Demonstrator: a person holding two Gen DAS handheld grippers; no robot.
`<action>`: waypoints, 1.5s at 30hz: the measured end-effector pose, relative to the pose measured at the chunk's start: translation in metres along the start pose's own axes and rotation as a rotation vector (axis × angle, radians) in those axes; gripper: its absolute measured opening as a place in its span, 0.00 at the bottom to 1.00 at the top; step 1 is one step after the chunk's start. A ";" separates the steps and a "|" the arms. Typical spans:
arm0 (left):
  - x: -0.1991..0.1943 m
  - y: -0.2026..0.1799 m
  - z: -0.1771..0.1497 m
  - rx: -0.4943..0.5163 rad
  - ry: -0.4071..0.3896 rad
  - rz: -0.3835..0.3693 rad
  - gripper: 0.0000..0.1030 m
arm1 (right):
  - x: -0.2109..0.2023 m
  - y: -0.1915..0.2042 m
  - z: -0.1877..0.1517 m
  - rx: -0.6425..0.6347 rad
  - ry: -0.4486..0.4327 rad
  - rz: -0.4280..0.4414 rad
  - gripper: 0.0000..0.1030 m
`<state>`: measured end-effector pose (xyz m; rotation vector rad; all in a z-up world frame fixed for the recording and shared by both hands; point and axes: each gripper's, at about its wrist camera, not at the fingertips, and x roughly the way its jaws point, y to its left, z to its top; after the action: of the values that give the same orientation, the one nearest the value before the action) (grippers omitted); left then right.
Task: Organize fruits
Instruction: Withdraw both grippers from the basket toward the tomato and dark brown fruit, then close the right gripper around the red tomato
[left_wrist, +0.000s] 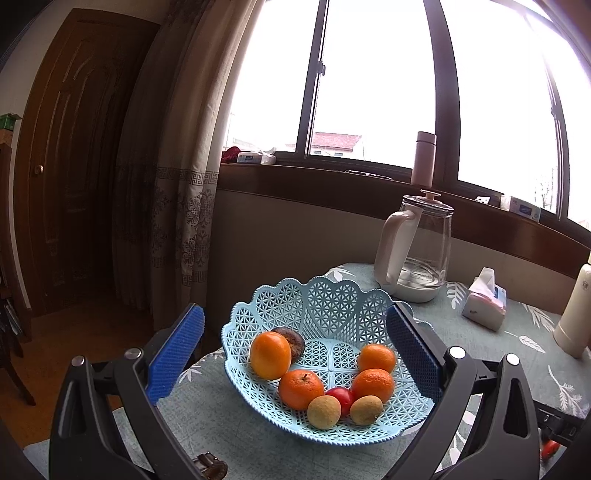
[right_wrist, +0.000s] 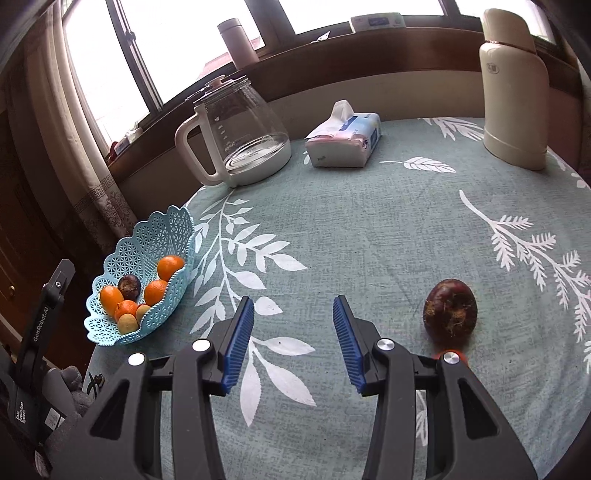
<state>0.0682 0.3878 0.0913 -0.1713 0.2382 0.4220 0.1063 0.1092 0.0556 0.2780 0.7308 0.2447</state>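
Observation:
A light blue lattice basket sits at the table's left edge. It holds several oranges, a dark brown fruit, a small red fruit and two tan fruits. My left gripper is open, its blue pads either side of the basket, holding nothing. A dark brown fruit lies alone on the cloth, to the right of my right gripper, which is open and empty. Something small and red-orange peeks out behind the right finger's arm.
A glass kettle, a tissue pack and a cream flask stand toward the back of the leaf-patterned tablecloth. A pink bottle is on the window sill. Curtain and door are left.

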 end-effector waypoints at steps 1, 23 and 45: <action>0.000 -0.001 0.000 0.003 -0.001 0.000 0.97 | -0.002 -0.004 -0.001 0.005 -0.003 -0.006 0.44; -0.002 -0.012 -0.004 0.065 -0.013 0.007 0.97 | -0.041 -0.085 -0.020 0.123 -0.023 -0.144 0.45; -0.015 -0.029 -0.005 0.144 -0.072 0.017 0.97 | -0.017 -0.074 -0.029 0.020 0.094 -0.146 0.45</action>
<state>0.0663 0.3553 0.0935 -0.0131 0.1983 0.4257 0.0832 0.0399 0.0209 0.2319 0.8430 0.1122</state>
